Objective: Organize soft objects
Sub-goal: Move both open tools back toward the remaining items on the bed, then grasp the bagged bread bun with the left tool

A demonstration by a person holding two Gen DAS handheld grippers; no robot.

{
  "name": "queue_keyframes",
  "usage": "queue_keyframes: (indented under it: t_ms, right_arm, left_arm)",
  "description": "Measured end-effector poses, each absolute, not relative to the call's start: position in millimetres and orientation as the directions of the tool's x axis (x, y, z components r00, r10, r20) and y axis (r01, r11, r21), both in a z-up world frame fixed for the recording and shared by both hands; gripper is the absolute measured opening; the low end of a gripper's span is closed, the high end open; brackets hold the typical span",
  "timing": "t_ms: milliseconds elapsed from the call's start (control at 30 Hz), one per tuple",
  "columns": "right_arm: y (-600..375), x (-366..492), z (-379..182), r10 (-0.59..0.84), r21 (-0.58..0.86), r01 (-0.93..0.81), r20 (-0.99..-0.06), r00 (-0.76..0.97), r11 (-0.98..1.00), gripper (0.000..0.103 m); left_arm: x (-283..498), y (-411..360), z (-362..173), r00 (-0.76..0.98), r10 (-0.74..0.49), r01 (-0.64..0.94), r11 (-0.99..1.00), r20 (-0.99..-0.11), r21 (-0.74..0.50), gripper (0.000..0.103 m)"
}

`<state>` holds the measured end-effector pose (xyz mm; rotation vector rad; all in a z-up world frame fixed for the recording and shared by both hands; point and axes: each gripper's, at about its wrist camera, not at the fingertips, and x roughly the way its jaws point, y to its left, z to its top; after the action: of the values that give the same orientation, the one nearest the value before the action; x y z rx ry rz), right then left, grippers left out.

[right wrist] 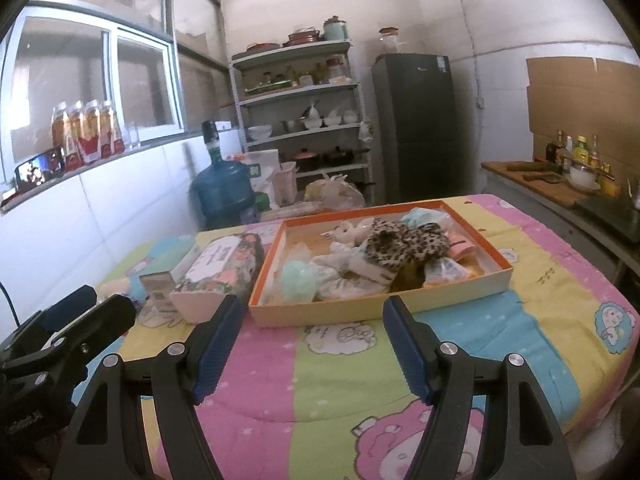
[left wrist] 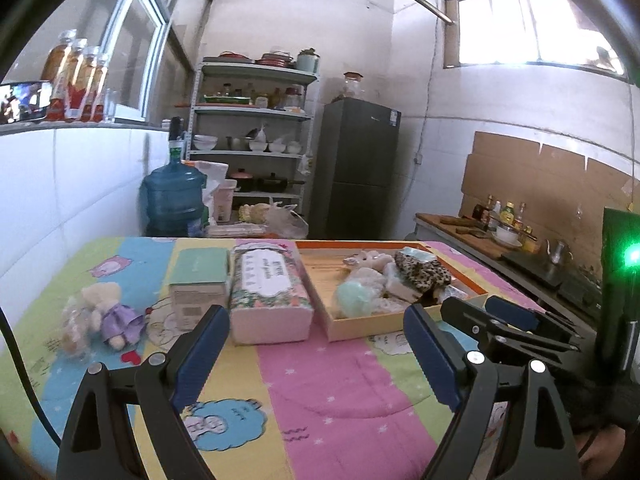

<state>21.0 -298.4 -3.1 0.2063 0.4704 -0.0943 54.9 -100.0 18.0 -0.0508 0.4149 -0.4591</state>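
leopard-print cloth [right wrist: 404, 246], orange-rimmed box [right wrist: 486, 242], pastel striped blanket [right wrist: 336, 376]

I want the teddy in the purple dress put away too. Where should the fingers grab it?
Grab the teddy around its purple-dressed middle, coming from above with the left gripper, which is nearer. It lies flat on the blanket, so its body is probably the thickest, squishiest part to pinch.

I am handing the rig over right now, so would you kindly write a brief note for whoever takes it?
Left gripper: open, empty, above the quilt.
Right gripper: open, empty, facing the box.
Orange-rimmed box: already holds the leopard-print piece, a green puff and other soft bits.
Outside it: plush bear, floral tissue pack, small green carton.
Left to do: the bear, probably next.
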Motion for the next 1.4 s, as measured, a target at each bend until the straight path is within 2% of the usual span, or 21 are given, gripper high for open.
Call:
queue_keyframes:
  t_ms: [333, 767, 1400]
  right_arm:
    - [-263, 26, -2, -0.001, 0.149, 0.080, -0.467, 0.884, 0.986, 0.074]
    - [-203, 51, -6, 0.120, 0.158, -0.048, -0.485, 0.866, 0.986, 0.074]
    - [-140, 92, -4, 0.252, 0.150, -0.204, -0.490, 0.834, 0.967, 0.074]
  left_arm:
    - [52, -58, 12, 0.847, -0.375, 0.338, 0.927, -0.376, -0.164, 0.089]
    - [54, -7, 4, 0.882, -0.274, 0.224, 0.960, -0.383, -0.170, 0.089]
    - [86, 76, -22, 0.878, -0.079, -0.019, 0.980, -0.472, -0.199, 0.089]
